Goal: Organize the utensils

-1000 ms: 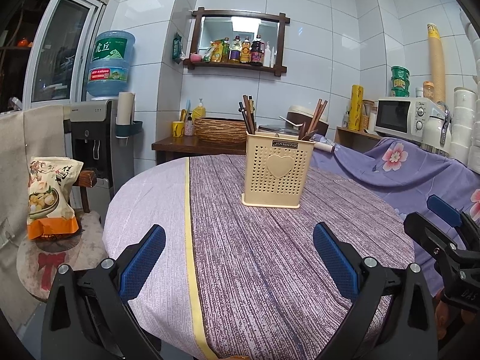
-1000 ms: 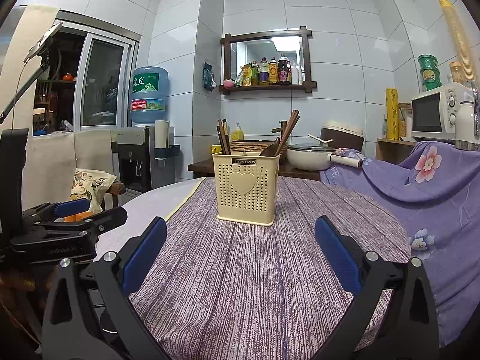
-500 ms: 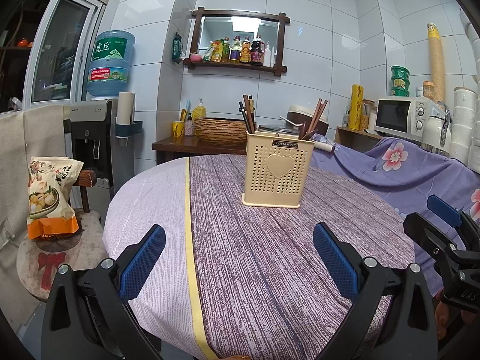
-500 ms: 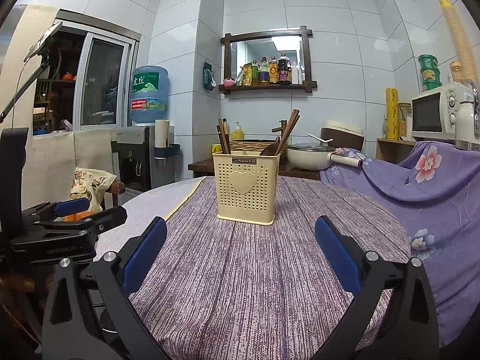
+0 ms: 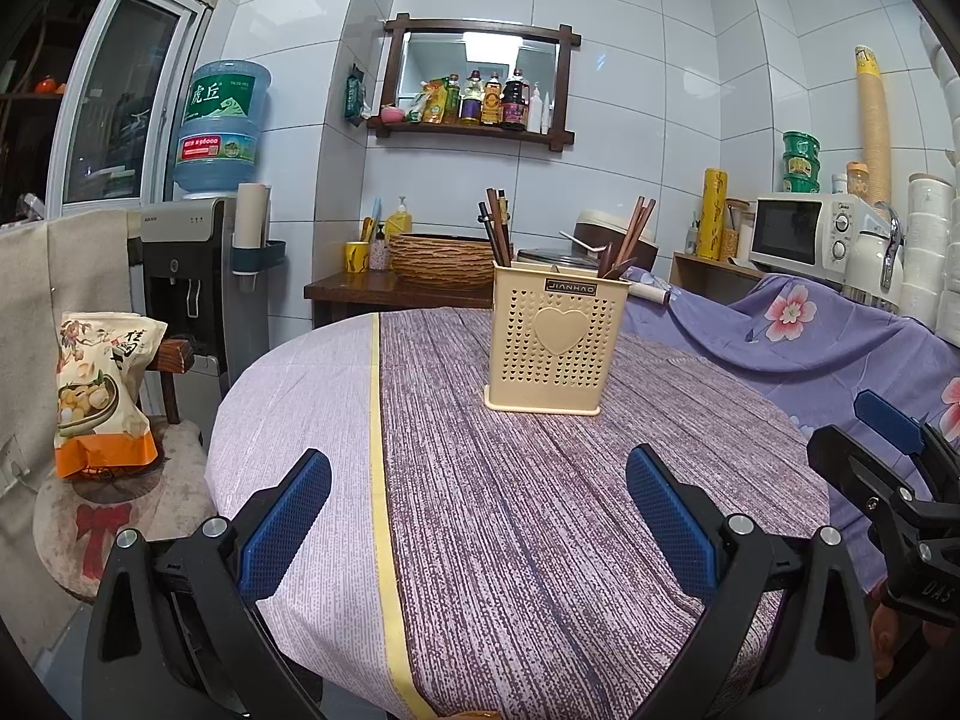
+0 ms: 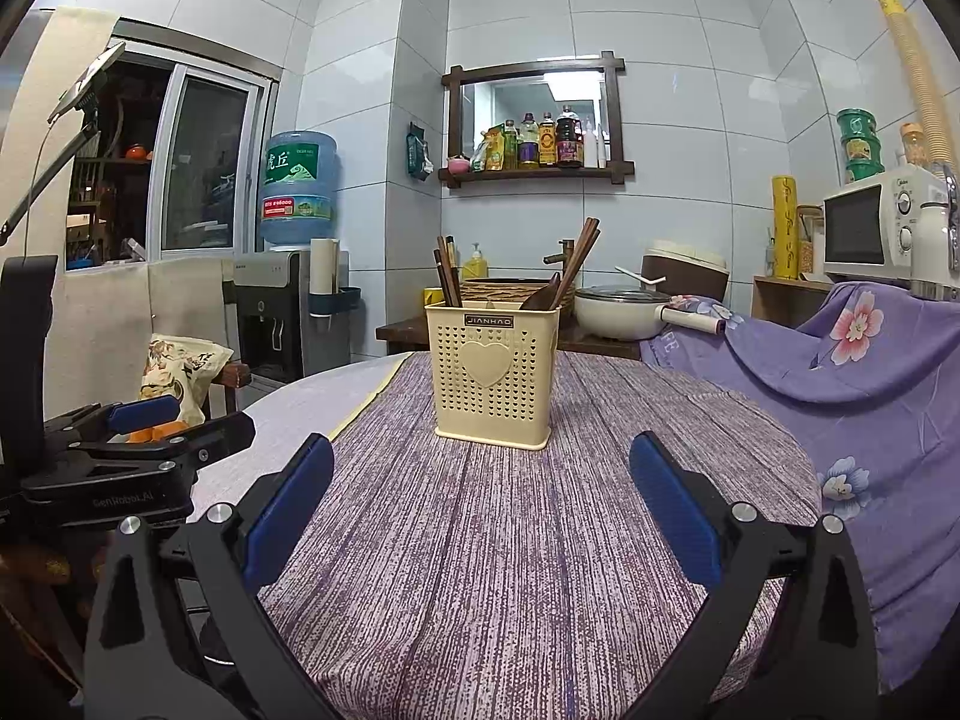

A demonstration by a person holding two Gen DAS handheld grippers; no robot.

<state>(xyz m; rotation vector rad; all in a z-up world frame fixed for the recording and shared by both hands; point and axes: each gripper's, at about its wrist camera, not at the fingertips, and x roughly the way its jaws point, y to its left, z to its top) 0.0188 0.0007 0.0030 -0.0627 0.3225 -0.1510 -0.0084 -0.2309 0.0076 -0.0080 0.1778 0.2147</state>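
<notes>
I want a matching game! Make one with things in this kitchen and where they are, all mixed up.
Things:
1. beige plastic utensil holder with a heart
2. blue water jug
3. row of sauce bottles
4. orange-and-white snack bag

Places:
A. on the dark wooden wall shelf
B. on the round stool beside the table
C. on the purple striped tablecloth
D. on top of the grey water dispenser

Pairs: 1-C, 2-D, 3-A, 4-B
</notes>
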